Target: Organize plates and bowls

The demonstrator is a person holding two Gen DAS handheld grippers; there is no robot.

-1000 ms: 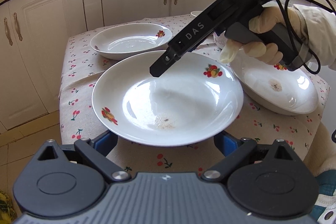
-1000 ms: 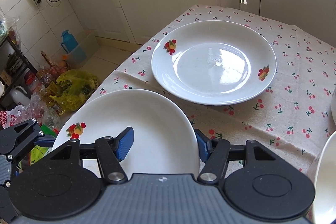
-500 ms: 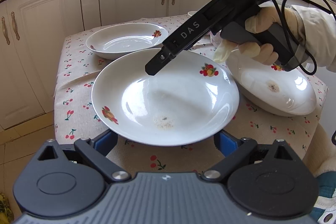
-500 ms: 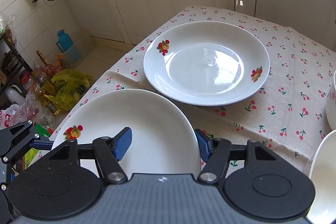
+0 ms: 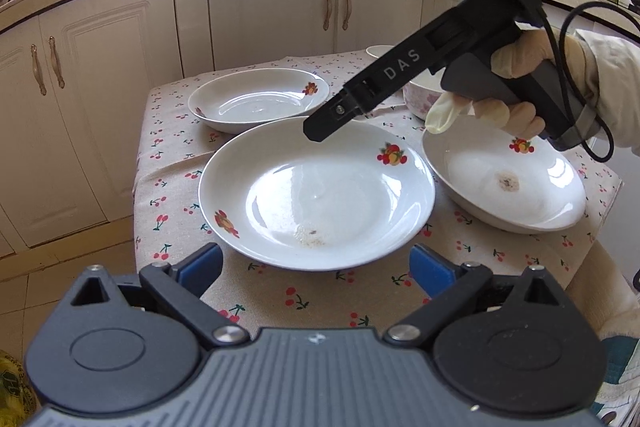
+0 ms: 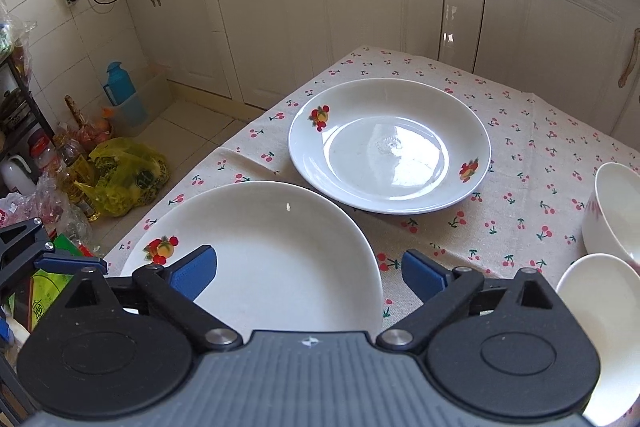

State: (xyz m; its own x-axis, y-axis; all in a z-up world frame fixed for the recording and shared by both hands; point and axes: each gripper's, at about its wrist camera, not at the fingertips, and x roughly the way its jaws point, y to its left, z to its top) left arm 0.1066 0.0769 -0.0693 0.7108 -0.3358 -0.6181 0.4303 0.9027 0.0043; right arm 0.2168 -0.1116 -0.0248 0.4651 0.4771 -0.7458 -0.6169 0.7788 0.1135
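Note:
Three white fruit-print plates lie on the cherry-print tablecloth [image 5: 320, 299]. The near plate [image 5: 316, 195] sits just ahead of my open, empty left gripper [image 5: 316, 265]. A far plate [image 5: 258, 99] lies behind it and a stained plate [image 5: 504, 175] to its right. My right gripper [image 6: 308, 273] is open and empty, hovering over the near plate [image 6: 272, 251], with the far plate [image 6: 390, 145] ahead. It shows in the left wrist view [image 5: 404, 75] above the plates. A white bowl [image 6: 612, 211] stands at the right.
A second bowl [image 5: 380, 51] stands at the back of the table. White cabinets [image 5: 272, 15] ring the table. Bags and bottles [image 6: 120, 175] lie on the floor past the table's left edge. A white dish [image 6: 600, 311] sits at the right wrist view's lower right.
My left gripper has pulled back from the near plate, which now lies farther ahead. My right gripper has risen and drawn back slightly. Both stay open.

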